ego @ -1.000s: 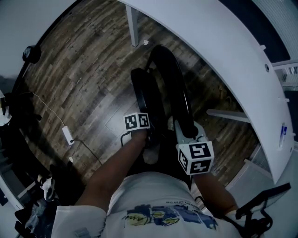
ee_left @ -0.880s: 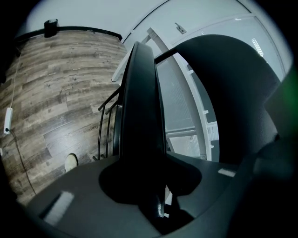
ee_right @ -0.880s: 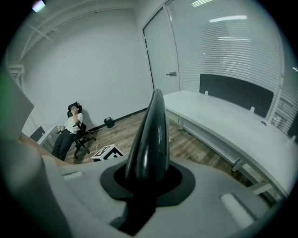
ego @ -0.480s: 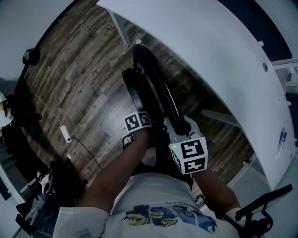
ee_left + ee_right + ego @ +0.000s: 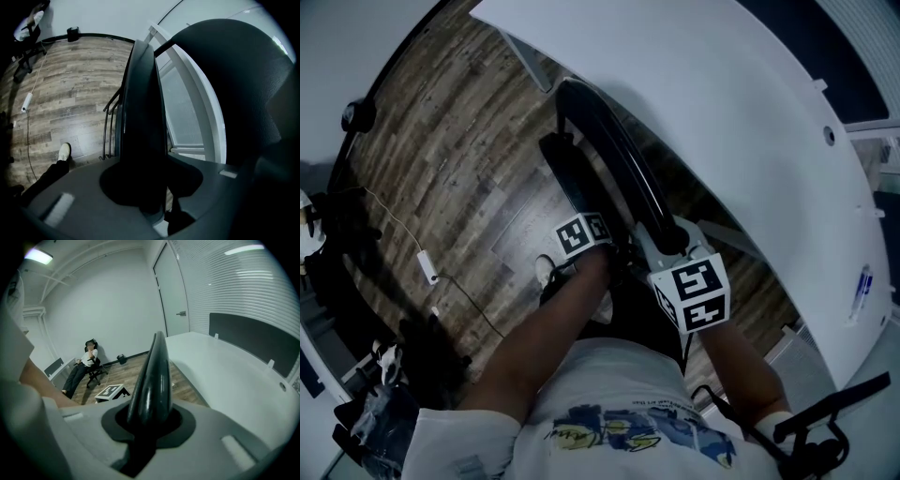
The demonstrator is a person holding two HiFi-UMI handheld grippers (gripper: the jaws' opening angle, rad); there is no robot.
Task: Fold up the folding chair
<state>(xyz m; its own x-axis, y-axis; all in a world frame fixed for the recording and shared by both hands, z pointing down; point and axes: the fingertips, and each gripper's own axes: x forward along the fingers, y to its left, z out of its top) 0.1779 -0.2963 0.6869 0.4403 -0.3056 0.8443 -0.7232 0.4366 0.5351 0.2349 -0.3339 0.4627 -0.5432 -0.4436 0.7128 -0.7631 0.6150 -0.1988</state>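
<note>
Beside the white bench [image 5: 750, 141], above the wooden floor [image 5: 450, 159], the black folding chair [image 5: 614, 150] is held with seat and back close together. Its seat panel [image 5: 140, 117] is clamped by the left gripper [image 5: 145, 187], and its glossy backrest edge [image 5: 152, 380] is clamped by the right gripper [image 5: 147, 423].

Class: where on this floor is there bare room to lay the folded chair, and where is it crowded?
Free: wood floor between the chair and the white cable. Crowded: beneath the white table; dark clutter at the left edge.
</note>
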